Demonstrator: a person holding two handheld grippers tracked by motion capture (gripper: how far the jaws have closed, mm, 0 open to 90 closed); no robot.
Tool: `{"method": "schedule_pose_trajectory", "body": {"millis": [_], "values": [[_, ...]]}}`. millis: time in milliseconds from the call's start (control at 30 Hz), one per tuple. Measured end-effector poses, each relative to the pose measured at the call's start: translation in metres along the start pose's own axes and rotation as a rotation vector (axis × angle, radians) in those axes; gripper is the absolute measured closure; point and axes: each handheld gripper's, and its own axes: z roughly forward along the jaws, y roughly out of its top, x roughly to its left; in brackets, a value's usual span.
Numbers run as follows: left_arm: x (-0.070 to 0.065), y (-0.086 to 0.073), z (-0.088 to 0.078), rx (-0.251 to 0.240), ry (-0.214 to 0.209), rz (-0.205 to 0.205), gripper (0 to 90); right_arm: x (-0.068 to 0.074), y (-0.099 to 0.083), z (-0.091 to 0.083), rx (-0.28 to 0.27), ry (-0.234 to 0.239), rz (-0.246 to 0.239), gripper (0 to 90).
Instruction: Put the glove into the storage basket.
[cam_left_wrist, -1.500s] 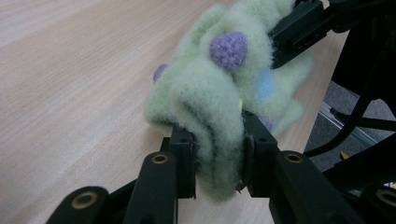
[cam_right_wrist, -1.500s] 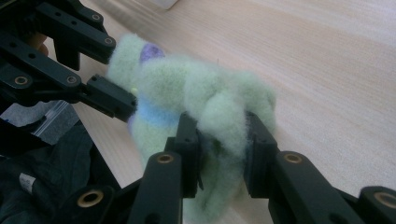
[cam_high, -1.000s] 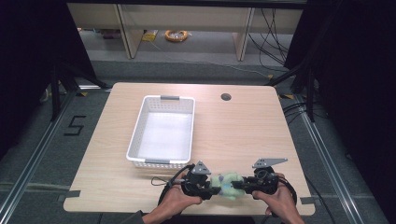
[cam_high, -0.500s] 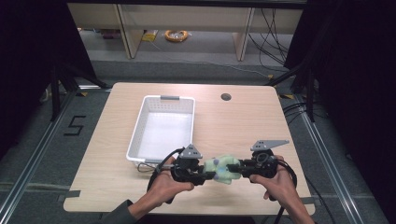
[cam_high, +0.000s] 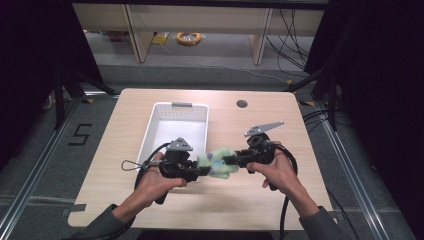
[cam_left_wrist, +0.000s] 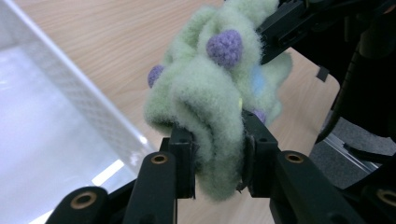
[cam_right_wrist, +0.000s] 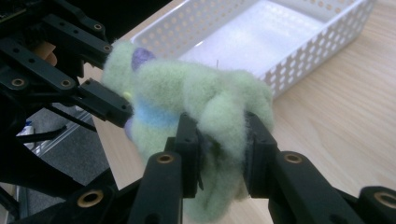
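white basket (cam_high: 176, 131) on wooden table (cam_high: 280, 135)

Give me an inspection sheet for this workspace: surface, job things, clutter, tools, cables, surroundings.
Surface: wooden table, bare apart from the basket; round hole near the far edge.
Job things: green fuzzy toy with purple bumps, held above the table; white basket, empty.
Clutter: nothing seen.
Tools: left tool and right tool each shut on an end of the toy.
Cables: black cables trail from both tools.
Surroundings: grey floor, shelf legs, a yellow reel, loose wires behind.
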Motion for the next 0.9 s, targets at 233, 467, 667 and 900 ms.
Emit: {"method": "schedule_pose_trajectory", "body": {"millis": [233,467,667,900], "values": [[0.026,0.002,-0.015,-0.002,0.034,-0.048,69.7,0.001,0.03,0.021,0.026,0.019,-0.021,72.4],[0.049,0.004,-0.027,-0.012,0.052,-0.083,69.7,0.002,0.058,0.04,0.054,0.023,-0.015,72.4],[0.067,0.003,-0.03,-0.011,0.07,-0.109,69.6,0.001,0.074,0.056,0.073,0.012,-0.012,72.4],[0.093,0.002,-0.027,0.028,0.093,-0.14,69.6,-0.004,0.087,0.079,0.095,-0.004,0.004,72.4]]}}
